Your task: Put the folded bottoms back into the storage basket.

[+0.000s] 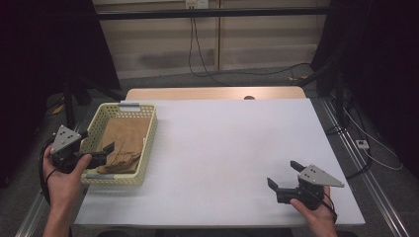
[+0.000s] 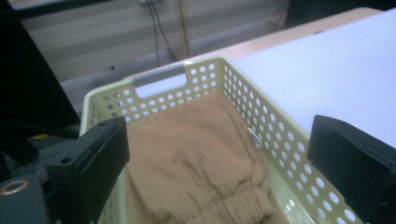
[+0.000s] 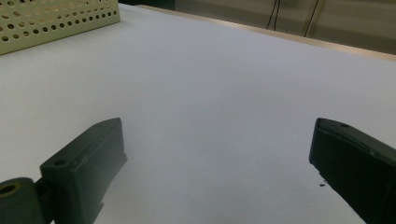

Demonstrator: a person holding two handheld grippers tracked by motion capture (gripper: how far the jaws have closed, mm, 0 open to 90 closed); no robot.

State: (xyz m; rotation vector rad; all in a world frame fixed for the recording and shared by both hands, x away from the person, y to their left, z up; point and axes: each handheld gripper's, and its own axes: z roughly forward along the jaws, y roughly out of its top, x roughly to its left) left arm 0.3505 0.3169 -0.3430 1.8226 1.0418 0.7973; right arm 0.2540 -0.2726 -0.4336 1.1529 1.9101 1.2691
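A pale yellow perforated basket (image 1: 148,132) stands at the table's left edge, and a brown cloth (image 1: 126,140) lies folded inside it. My left gripper (image 1: 106,152) is held over the basket's near left corner, open, jaws pointing in above the cloth. In the left gripper view the open left gripper (image 2: 217,135) has its jaws wide apart, with the basket (image 2: 275,135) and the cloth (image 2: 196,149) below and nothing between them. My right gripper (image 1: 284,174) rests low over the bare table at the front right, open. The right gripper (image 3: 215,130) holds nothing.
The white table top (image 1: 227,143) stretches between basket and right gripper. A wooden strip (image 1: 212,93) runs along its far edge. Black cables (image 1: 197,54) hang on the wall behind. The basket's corner (image 3: 56,18) appears far left in the right gripper view.
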